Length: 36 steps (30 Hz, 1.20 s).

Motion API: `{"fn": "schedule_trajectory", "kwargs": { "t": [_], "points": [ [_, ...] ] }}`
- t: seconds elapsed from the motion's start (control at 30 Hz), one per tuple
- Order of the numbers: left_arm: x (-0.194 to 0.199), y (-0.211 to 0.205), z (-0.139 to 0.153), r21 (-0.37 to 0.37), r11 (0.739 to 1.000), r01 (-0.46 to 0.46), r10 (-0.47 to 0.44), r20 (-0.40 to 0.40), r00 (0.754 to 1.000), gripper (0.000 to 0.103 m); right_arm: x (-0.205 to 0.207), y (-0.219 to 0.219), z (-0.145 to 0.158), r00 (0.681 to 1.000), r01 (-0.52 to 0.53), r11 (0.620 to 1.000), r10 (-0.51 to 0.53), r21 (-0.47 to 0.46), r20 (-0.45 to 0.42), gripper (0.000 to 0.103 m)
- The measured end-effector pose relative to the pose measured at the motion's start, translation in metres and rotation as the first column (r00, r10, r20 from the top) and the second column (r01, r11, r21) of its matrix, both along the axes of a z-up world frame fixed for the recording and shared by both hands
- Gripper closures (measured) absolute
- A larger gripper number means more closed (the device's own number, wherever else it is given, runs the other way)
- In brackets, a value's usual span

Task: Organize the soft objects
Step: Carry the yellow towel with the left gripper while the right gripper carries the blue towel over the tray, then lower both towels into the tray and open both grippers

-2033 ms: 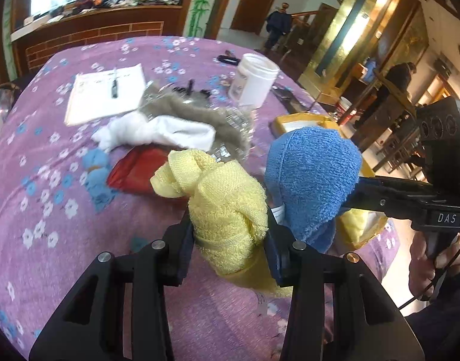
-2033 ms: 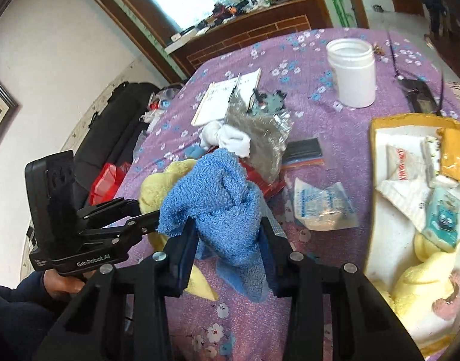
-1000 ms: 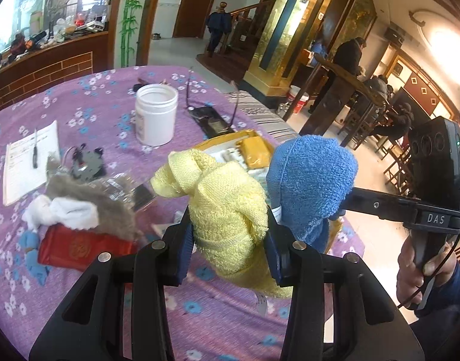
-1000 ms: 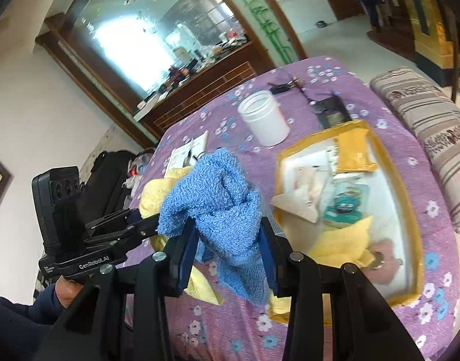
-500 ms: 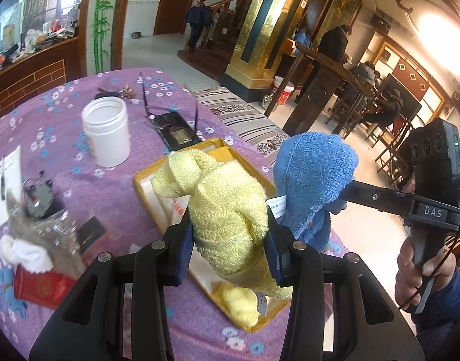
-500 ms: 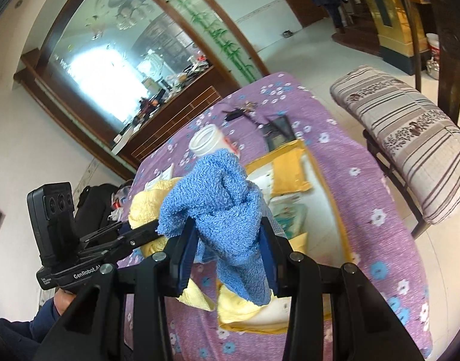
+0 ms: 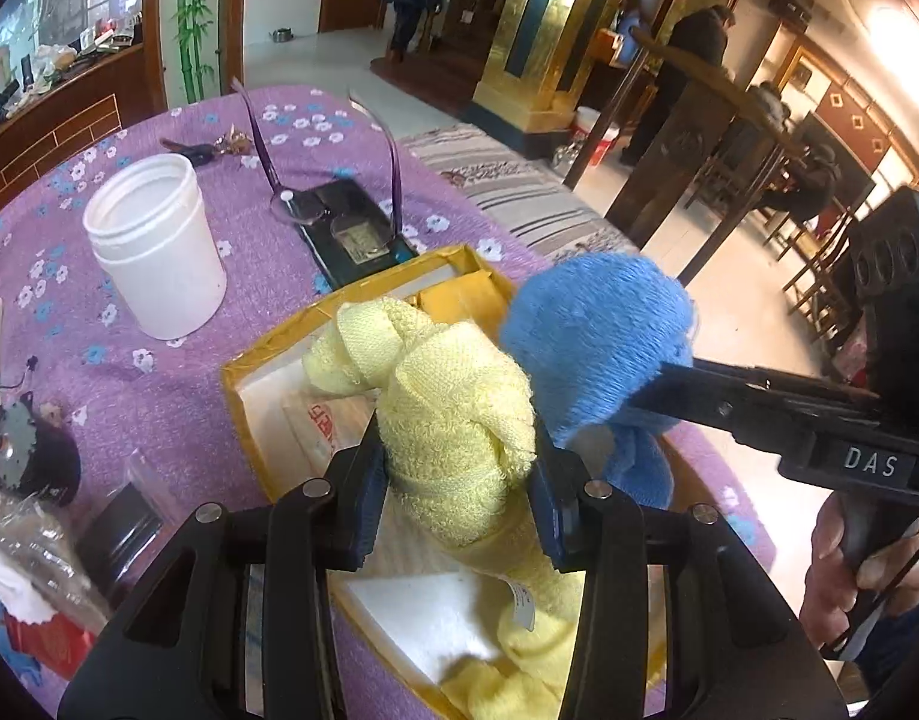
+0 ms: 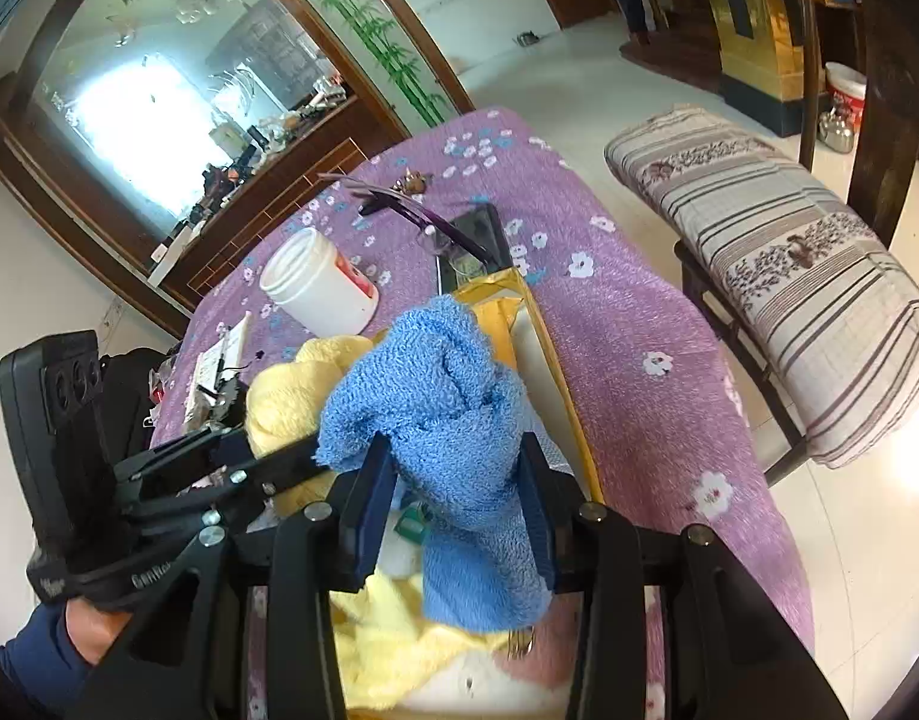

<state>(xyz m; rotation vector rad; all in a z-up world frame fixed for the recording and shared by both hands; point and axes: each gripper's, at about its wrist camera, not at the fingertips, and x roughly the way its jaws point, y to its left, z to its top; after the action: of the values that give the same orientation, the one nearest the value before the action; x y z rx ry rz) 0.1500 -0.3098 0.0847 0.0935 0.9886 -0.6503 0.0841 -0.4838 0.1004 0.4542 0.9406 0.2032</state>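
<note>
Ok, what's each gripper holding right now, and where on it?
Left gripper pinches the yellow towel around its bunched middle. Right gripper pinches the blue towel the same way, its ends hanging below.

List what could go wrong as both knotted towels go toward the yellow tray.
1. The yellow towel and blue towel hang pressed together above the tray; the left gripper and right gripper may collide or snag cloth on release.
2. The tray already holds packets and another yellow cloth, so a towel may land over the rim.
</note>
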Motion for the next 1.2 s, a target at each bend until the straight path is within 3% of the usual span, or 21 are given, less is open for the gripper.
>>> {"fn": "schedule_trajectory", "kwargs": {
  "t": [0.33, 0.6, 0.83, 1.0, 1.13, 1.2],
  "points": [
    [0.009, -0.016, -0.035, 0.077, 0.997, 0.005, -0.002, -0.036, 0.999, 0.062, 0.026, 0.013, -0.033, 0.997, -0.021, 0.998, 0.017, -0.058, -0.07, 0.063],
    [0.007, -0.02, -0.043, 0.096, 0.995, 0.012, -0.008, -0.041, 0.999, 0.062, 0.03, 0.01, -0.047, 0.995, -0.01, 0.999, 0.006, -0.04, -0.102, 0.063],
    [0.004, -0.021, -0.042, 0.108, 0.994, 0.009, -0.005, -0.037, 0.999, 0.059, 0.029, 0.012, -0.04, 0.994, -0.024, 0.998, 0.019, -0.05, -0.103, 0.057],
    [0.003, -0.017, -0.037, 0.091, 0.996, -0.005, 0.01, -0.062, 0.998, 0.059, 0.019, 0.014, -0.02, 0.998, -0.033, 0.996, 0.029, -0.077, -0.05, 0.054],
    [-0.003, -0.013, -0.031, 0.083, 0.997, -0.007, 0.012, -0.062, 0.998, 0.059, 0.008, 0.01, -0.009, 1.0, -0.004, 0.998, 0.002, -0.058, -0.028, 0.054],
    [-0.005, -0.011, -0.028, 0.074, 0.997, -0.006, 0.011, -0.068, 0.998, 0.054, 0.003, 0.007, -0.005, 1.0, 0.012, 0.999, -0.013, -0.037, -0.021, 0.054]
  ]
}}
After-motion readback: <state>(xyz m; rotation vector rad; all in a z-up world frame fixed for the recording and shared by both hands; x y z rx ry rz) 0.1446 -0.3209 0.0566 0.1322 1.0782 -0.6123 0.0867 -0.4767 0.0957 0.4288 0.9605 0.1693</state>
